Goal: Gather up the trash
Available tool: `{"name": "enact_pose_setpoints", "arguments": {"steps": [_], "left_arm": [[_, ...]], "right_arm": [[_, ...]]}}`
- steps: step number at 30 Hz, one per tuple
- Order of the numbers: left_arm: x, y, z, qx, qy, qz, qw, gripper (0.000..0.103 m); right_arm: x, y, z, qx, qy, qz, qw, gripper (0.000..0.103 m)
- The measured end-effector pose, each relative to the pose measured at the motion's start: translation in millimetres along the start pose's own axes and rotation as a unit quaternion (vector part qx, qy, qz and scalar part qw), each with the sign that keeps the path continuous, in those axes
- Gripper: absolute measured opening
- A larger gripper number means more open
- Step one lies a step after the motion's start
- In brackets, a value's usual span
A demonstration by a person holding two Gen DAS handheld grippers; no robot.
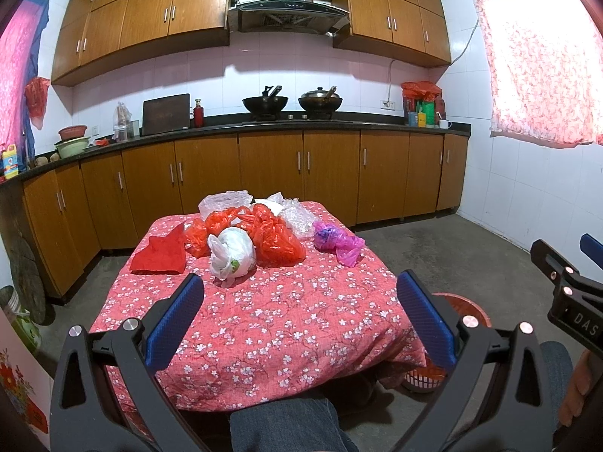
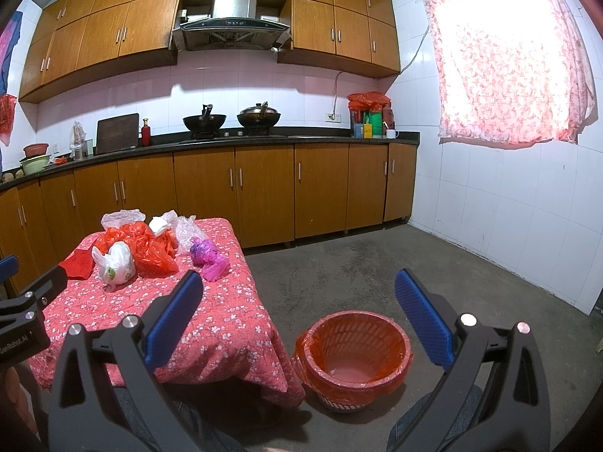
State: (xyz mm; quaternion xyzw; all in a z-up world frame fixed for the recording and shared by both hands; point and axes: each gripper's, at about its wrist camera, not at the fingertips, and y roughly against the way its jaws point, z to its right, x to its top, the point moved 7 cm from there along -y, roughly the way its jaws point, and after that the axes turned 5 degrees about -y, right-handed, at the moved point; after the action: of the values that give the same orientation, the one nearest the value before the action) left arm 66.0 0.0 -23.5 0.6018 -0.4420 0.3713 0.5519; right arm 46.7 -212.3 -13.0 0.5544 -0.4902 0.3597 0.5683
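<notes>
Nothing is collected yet: both the left gripper (image 1: pixel 301 320) and right gripper (image 2: pixel 297 320) are held spread and empty. Bagged trash (image 1: pixel 260 239) is heaped far on the table (image 1: pixel 282 320); the lined bin (image 2: pixel 354 354) waits near right. A reach and pinch are called for.

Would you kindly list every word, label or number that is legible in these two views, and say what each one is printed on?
"DAS": on the body of the right gripper, cut off at the frame edge.
"GenRobot.AI": on the body of the left gripper, first letter partly cut off.
Yellow bottle label: too small to read.
Range hood panel markings: too blurred to read.
</notes>
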Motion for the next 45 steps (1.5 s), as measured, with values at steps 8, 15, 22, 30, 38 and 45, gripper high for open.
{"name": "enact_pose_setpoints", "arguments": {"steps": [8, 15, 22, 30, 38, 45], "left_arm": [[0, 0, 0, 0.000, 0.001, -0.001, 1.0000, 0.101], [0, 0, 0, 0.000, 0.000, 0.000, 1.0000, 0.101], [0, 0, 0, -0.001, 0.001, -0.001, 1.0000, 0.101], [0, 0, 2, -0.001, 0.001, -0.001, 1.0000, 0.101], [-1, -1, 7, -0.001, 0.001, -0.002, 1.0000, 0.101], [-2, -2, 12, 0.003, -0.001, -0.003, 1.0000, 0.101]], "right_arm": [[1, 1, 1, 0.000, 0.000, 0.000, 1.000, 0.099], [1, 2, 1, 0.000, 0.000, 0.000, 1.000, 0.099], [1, 2, 0, 0.000, 0.000, 0.000, 1.000, 0.099], [1, 1, 0, 0.000, 0.000, 0.000, 1.000, 0.099], [1, 0, -1, 0.000, 0.000, 0.000, 1.000, 0.099], [2, 0, -2, 0.001, 0.001, 0.000, 1.000, 0.099]]}}
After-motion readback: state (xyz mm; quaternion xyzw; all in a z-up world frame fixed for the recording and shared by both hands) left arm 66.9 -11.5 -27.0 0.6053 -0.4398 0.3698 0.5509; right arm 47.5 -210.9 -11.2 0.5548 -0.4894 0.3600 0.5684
